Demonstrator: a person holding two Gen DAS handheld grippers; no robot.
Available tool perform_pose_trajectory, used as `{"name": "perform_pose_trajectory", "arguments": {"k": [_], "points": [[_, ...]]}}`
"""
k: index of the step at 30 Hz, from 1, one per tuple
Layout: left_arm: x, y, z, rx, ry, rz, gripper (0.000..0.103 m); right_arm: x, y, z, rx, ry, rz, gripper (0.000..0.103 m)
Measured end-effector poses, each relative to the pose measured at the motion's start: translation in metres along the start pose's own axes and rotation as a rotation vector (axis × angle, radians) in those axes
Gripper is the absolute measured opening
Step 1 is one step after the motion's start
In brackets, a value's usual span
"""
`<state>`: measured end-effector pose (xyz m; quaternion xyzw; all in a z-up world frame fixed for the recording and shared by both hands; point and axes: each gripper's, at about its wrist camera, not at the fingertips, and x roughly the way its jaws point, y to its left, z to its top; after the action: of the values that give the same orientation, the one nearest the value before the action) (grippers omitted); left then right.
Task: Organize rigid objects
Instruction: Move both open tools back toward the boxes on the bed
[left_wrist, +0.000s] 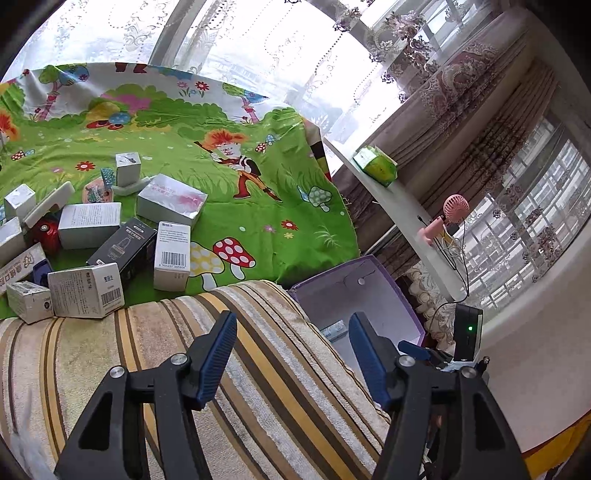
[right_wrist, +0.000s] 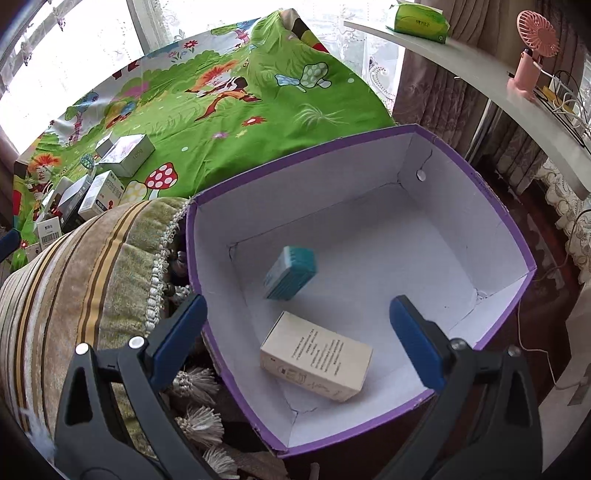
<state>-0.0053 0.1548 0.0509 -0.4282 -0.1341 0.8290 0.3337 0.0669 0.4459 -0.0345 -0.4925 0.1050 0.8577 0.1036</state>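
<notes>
A purple cardboard box (right_wrist: 491, 206) with a white inside stands open beside a striped cushion. In it lie a cream carton (right_wrist: 316, 356) and a teal box (right_wrist: 291, 273), which is tilted and blurred. My right gripper (right_wrist: 298, 306) hangs open over the box with nothing between its fingers. In the left wrist view, my left gripper (left_wrist: 291, 325) is open and empty above the cushion, with the purple box (left_wrist: 384, 280) just ahead to the right. Several small cartons, among them a white barcode box (left_wrist: 171, 254) and a black box (left_wrist: 123, 251), are piled on the green cartoon cloth (left_wrist: 240, 221).
The striped cushion (left_wrist: 184, 350) lies between the pile and the purple box. A white shelf (left_wrist: 406, 206) along the curtained window carries a green tissue pack (left_wrist: 375, 166), a pink fan (left_wrist: 454, 210) and cables. A black device (left_wrist: 468, 332) with a green light stands right of the box.
</notes>
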Motion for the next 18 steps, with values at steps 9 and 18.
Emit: {"name": "perform_pose_trajectory", "arguments": {"k": [9, 18], "points": [[-0.063, 0.061, 0.003, -0.040, -0.114, 0.253, 0.066, 0.024, 0.007, -0.020, 0.052, 0.093, 0.130, 0.100], [-0.110, 0.143, -0.007, -0.221, -0.174, 0.341, 0.066, 0.046, -0.001, -0.025, 0.216, 0.187, 0.297, 0.100]]}}
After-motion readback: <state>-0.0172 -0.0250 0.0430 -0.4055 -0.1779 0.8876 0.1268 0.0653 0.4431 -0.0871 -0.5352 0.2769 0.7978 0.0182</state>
